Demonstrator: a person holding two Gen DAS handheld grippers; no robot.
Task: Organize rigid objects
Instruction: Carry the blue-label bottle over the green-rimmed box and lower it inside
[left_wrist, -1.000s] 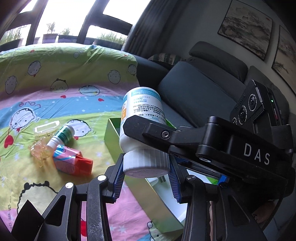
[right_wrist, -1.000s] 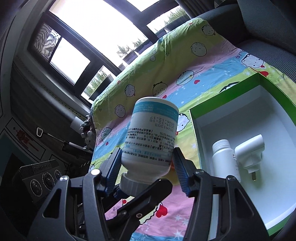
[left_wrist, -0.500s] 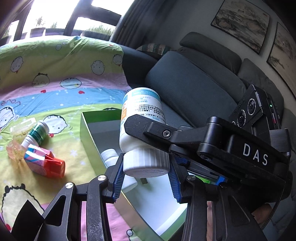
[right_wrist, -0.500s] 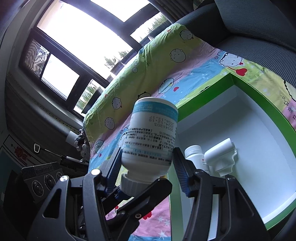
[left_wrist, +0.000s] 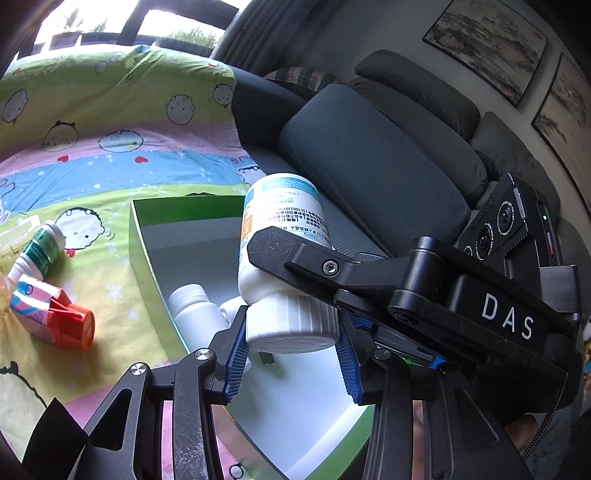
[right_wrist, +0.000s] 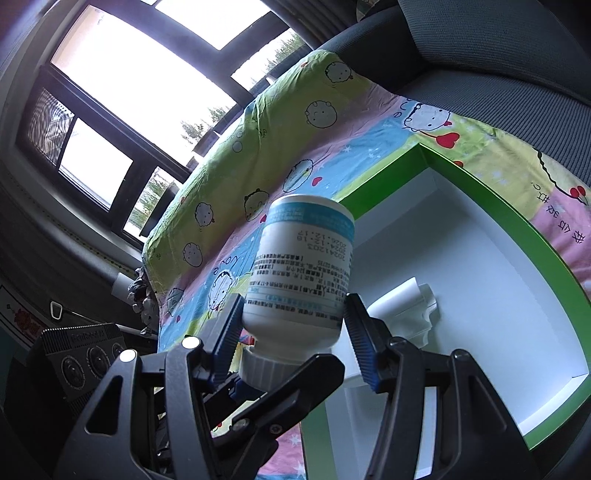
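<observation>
while both hands carry one bottle over the box, i read the step as the drop-off: transport done or nearly, release not yet made. biggest first: sofa (left_wrist: 388, 162) behind, cartoon sheet (left_wrist: 110, 155) spread over the seat, green-rimmed box (left_wrist: 137, 236) with a white floor lying on it. inside the box a small white bottle (left_wrist: 192, 306) and a white plug adapter (right_wrist: 402, 306) lie just beside each other. out on the sheet, left of the box, a green-label bottle (left_wrist: 42, 249) and a pink carton with a red cap (left_wrist: 51, 317) wait, not yet sorted. the task's white pill bottle (left_wrist: 280, 236) hangs cap-down over the box's open interior, tilted, clear of the floor as far as i can tell. my left gripper (left_wrist: 291, 354) is clamped on its ribbed cap, blue pads tight on both sides. my right gripper (right_wrist: 295, 332) has its jaws around the lower body near the shoulder, pads appear to press the label, so i call it clamped too. next move, my guess: lower it toward the bare white floor clear of the small bottle and adapter, let one gripper go, then the other, so it doesn't knock them or roll. then on to the two items on the sheet.
</observation>
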